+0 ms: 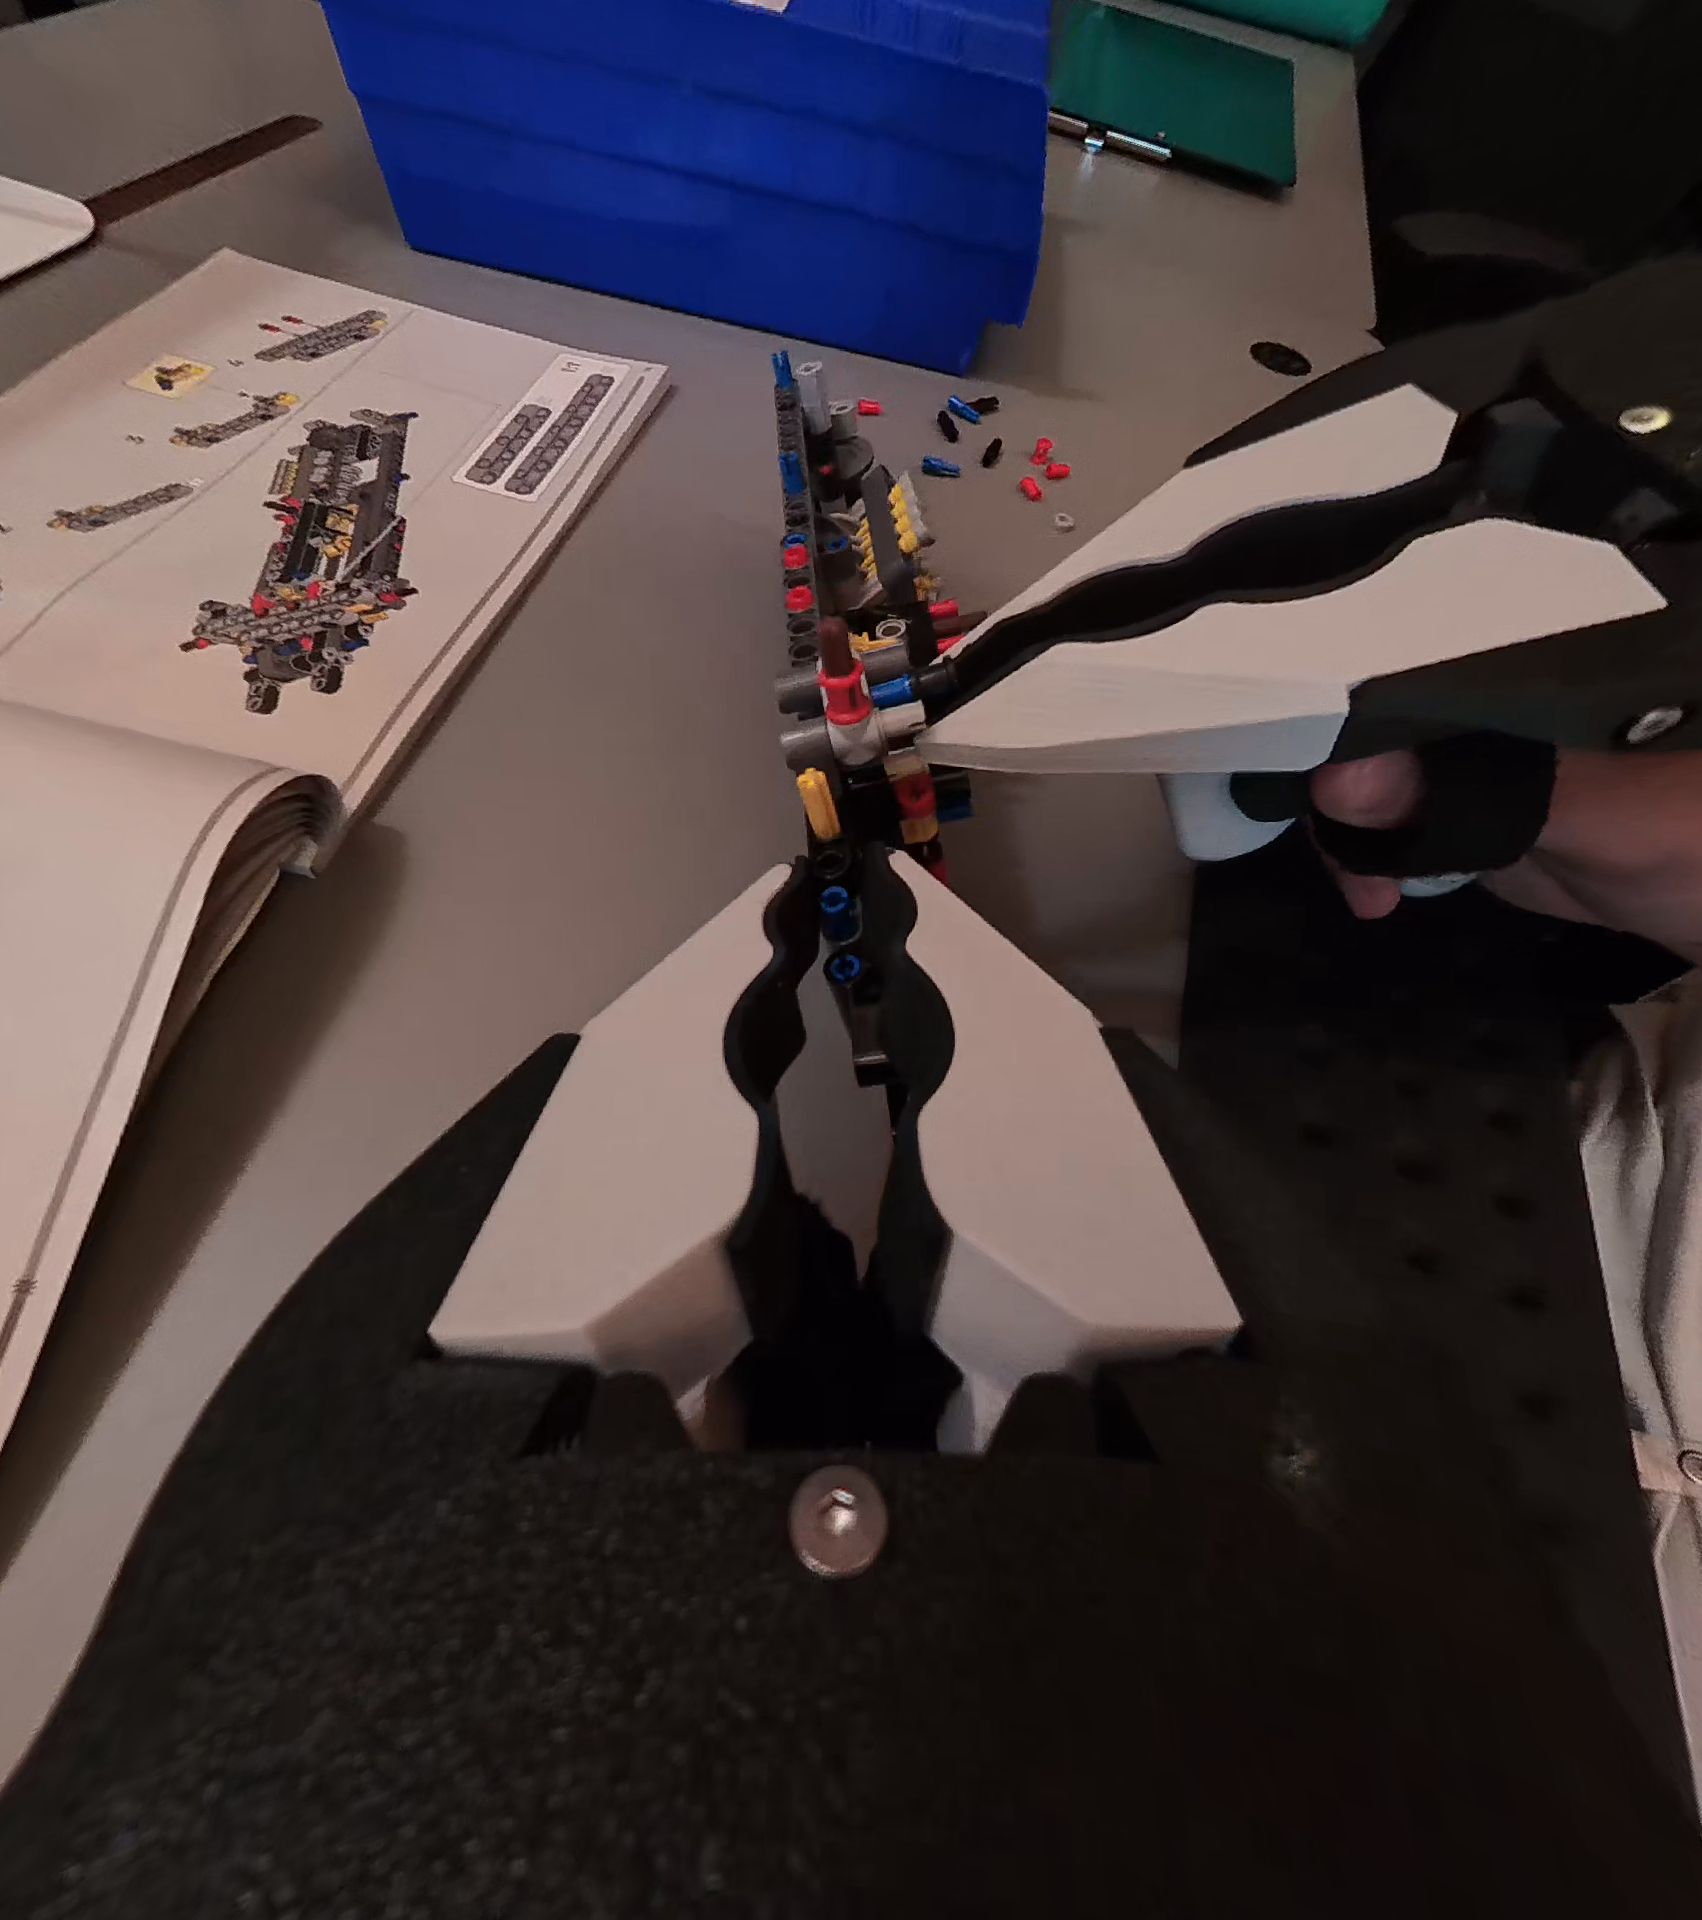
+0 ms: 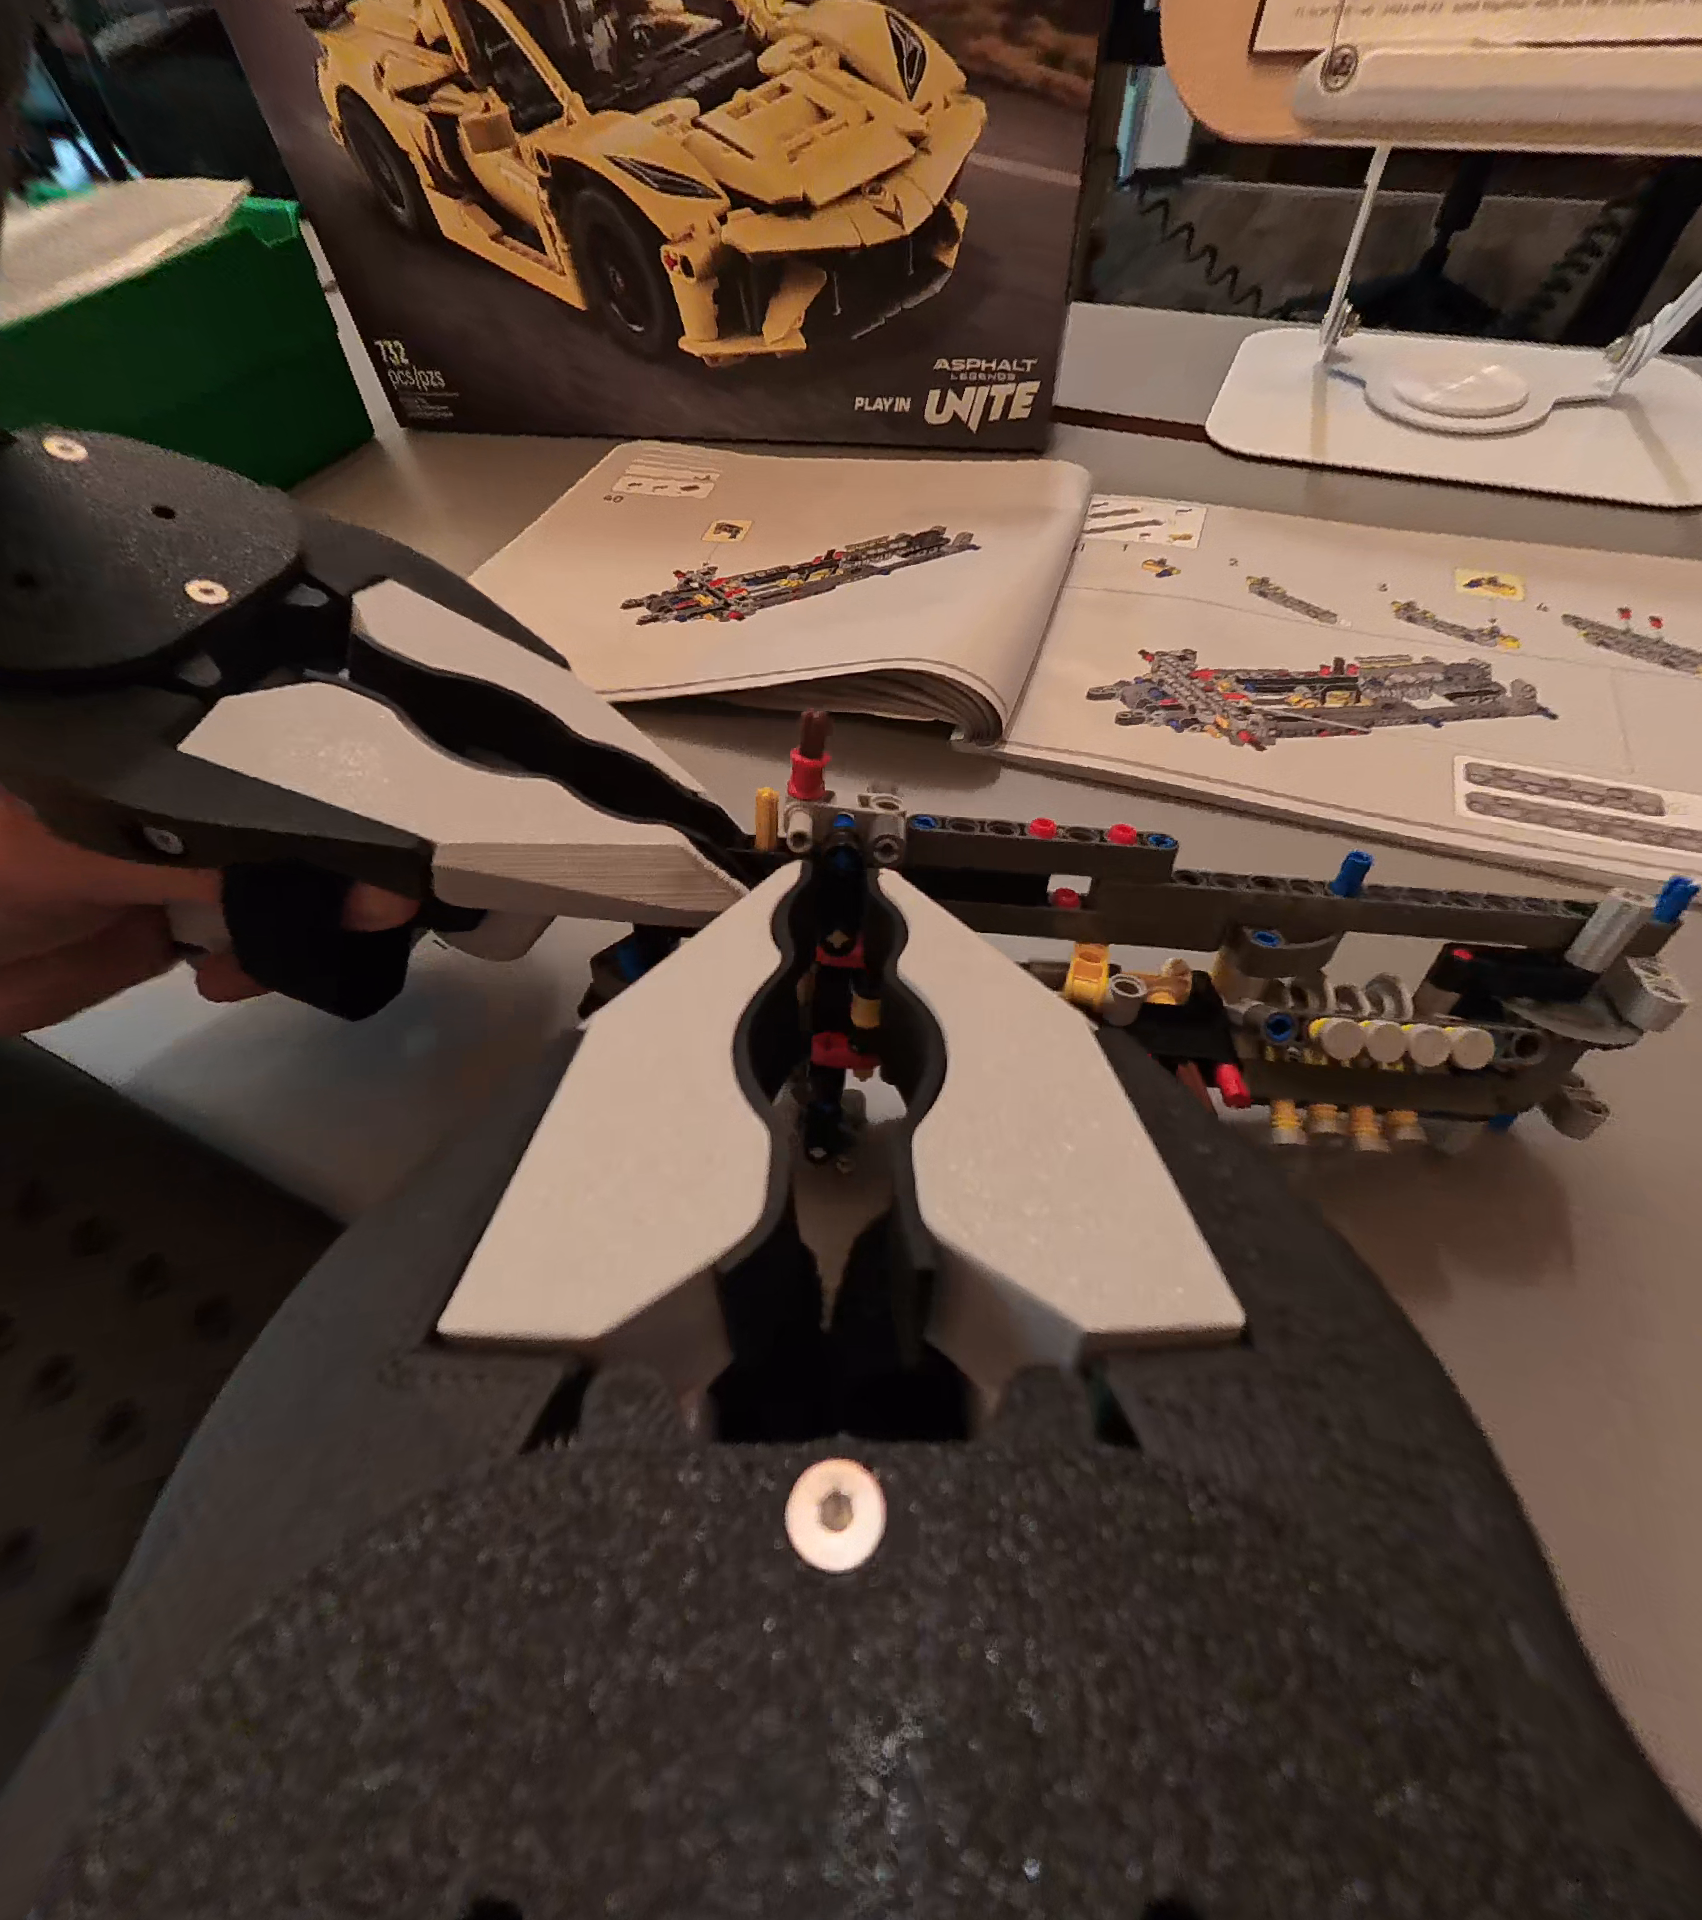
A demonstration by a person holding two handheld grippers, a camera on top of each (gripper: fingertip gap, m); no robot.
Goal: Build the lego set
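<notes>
A long, half-built lego chassis [image 1: 805, 561] of dark grey beams with red, blue and yellow pins stands on edge over the grey table. My left gripper [image 1: 842, 868] is shut on its near end, and the beam runs away from me between the fingers. My right gripper [image 1: 930, 712] comes in from the right and is shut on the same end, by a red bush with a brown axle [image 1: 836, 670]. In the right wrist view the chassis [image 2: 1346, 914] stretches off to the right from my right gripper [image 2: 834, 873]. The left gripper [image 2: 738, 868] grips it from the left.
Loose red, blue and black pins [image 1: 992, 436] lie beyond the chassis. An open instruction booklet [image 1: 203, 540] [image 2: 1034, 623] lies on the table. A blue bin [image 1: 722, 156], the set's box [image 2: 701, 208], a green bin [image 2: 172, 343] and a white stand [image 2: 1470, 416] line the back. A black perforated mat [image 1: 1398, 1143] lies at the near edge.
</notes>
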